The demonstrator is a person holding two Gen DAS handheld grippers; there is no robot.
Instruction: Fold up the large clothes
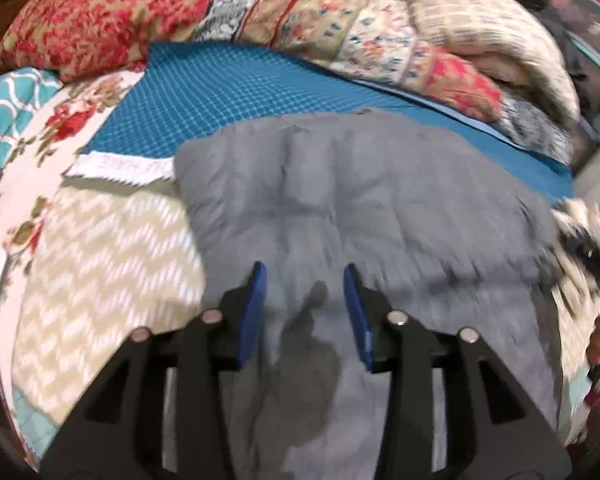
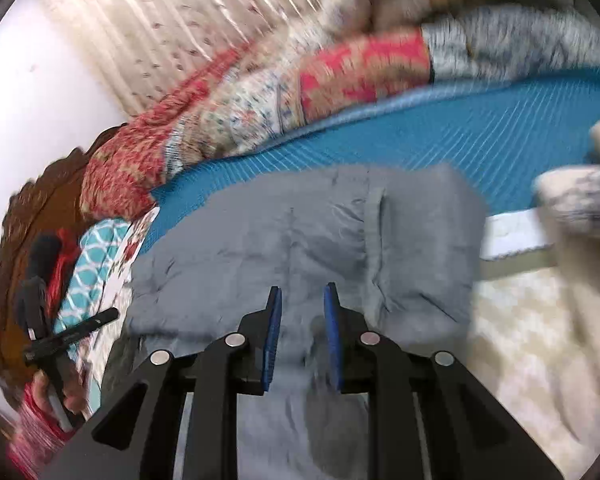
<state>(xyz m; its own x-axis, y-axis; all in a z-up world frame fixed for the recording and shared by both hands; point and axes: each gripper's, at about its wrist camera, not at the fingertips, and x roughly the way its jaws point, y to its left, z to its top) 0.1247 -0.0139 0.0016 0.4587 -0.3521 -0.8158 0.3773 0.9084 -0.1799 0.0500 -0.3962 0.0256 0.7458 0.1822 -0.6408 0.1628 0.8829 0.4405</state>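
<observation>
A grey padded garment (image 1: 360, 200) lies folded and flat on the bed, partly on a teal checked sheet (image 1: 228, 92). My left gripper (image 1: 304, 280) hangs just over its near part; the blue pads (image 1: 256, 312) stand well apart, only cloth and a shadow below them. The right wrist view shows the same garment (image 2: 292, 240) with a seam strip up its middle. My right gripper (image 2: 302, 300) hovers over its near edge, jaws a narrow gap apart and pressing on nothing. Both views are blurred.
A red and floral patchwork quilt (image 1: 340, 28) is heaped along the far side. A beige chevron blanket (image 1: 108, 264) lies left of the garment, a white cloth strip (image 1: 120, 168) beside it. A hand on a black tool handle (image 2: 56, 360) shows at the left edge.
</observation>
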